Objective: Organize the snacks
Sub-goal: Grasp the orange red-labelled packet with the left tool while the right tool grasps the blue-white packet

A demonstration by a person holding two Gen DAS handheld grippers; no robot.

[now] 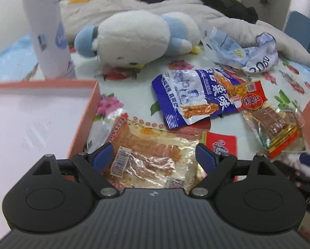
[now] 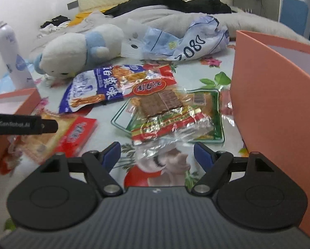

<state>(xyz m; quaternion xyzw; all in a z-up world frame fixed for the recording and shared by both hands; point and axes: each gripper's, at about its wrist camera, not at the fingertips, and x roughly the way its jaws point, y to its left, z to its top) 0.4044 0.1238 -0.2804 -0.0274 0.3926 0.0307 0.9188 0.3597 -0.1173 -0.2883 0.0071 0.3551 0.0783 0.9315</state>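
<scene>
Between the two orange boxes on the floral bedsheet [image 1: 175,62], snack packets lie loose: thin, crinkly, light, probably slippery. Left gripper [image 1: 154,157] jaws spread over the clear dried-snack packet [image 1: 155,145]; right gripper [image 2: 157,154] spread before the foil-edged packet [image 2: 167,122]. Pinch a flat sealed edge.

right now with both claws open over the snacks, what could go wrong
1. The left claw hangs open over a clear crinkly packet that lies partly on a red packet; closing may catch both.
2. The right claw faces overlapping packets; the thin film could slip or drag its neighbours.
3. The orange box wall stands close beside the right claw and could get bumped.
</scene>
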